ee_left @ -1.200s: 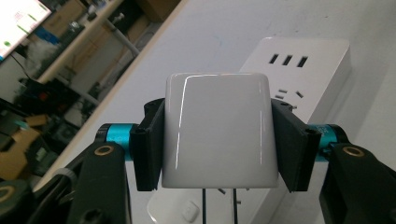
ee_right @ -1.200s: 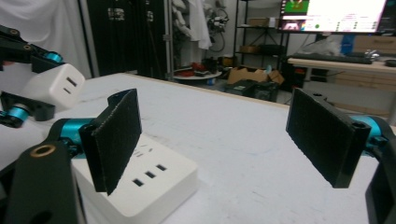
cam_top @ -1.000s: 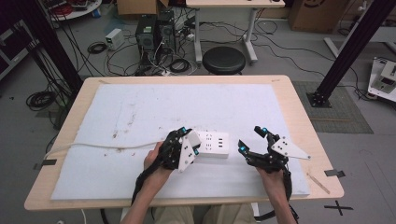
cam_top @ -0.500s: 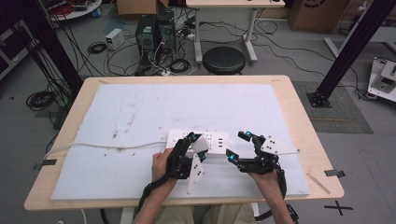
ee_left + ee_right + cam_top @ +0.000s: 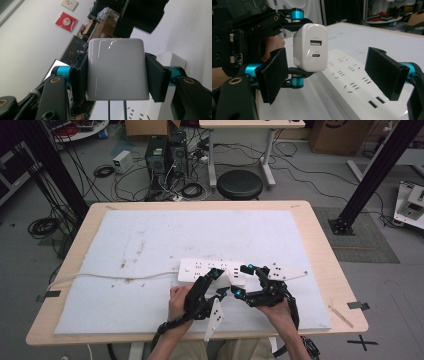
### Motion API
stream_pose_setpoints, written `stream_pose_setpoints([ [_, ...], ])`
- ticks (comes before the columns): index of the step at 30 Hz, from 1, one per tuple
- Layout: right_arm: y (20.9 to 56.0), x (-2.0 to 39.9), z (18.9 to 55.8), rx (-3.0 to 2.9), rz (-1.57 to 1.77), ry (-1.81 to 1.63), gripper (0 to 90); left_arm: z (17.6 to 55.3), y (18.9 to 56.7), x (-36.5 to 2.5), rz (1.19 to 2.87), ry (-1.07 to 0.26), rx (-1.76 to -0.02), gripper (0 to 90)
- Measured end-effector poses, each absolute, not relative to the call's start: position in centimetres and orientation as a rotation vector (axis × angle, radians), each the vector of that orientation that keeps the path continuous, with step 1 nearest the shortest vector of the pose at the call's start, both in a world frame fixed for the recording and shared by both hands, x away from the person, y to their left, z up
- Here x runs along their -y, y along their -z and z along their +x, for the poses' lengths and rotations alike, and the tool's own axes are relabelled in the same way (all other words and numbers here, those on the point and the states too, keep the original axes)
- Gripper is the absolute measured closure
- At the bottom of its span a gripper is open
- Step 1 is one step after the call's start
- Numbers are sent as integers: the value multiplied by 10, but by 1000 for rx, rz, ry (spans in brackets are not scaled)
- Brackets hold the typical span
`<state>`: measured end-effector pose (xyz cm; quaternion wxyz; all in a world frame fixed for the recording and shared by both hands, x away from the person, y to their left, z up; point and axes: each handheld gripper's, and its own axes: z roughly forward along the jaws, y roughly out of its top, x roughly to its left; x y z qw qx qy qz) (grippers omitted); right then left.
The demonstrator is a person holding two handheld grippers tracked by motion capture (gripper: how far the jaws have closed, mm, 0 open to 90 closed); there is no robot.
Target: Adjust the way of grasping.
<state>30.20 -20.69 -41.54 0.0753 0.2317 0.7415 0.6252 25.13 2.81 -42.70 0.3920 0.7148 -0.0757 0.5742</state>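
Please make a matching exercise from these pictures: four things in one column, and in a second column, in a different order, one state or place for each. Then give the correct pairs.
Things
1. left gripper
2. right gripper
3. charger
4. power strip

States or places
A. lies flat on the white mat
B. jaws open, nothing between the pads
C. shut on the white block
D. held above the table, two ports showing

Pairs: 1-C, 2-B, 3-D, 4-A

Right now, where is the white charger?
The white charger is clamped in the left gripper, lifted just above the power strip at the table's near edge, with the open right gripper beside it.
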Motion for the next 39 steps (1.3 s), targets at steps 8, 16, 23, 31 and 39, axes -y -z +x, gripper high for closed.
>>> stream_pose_setpoints([
  [8,415,205,304,-2265,605,-1964,259,246,429,-23,1786,-1500,260,424],
  [16,417,203,307,-2297,591,-1979,264,243,429,-21,1783,-1482,298,424],
  [23,417,202,310,-2342,566,-1998,356,242,428,-19,1777,-1471,315,424],
  [31,417,203,310,-2343,544,-2021,424,242,429,-17,1784,-1462,333,424],
  [39,417,203,311,-2366,537,-2030,488,241,428,-16,1782,-1465,342,424],
])
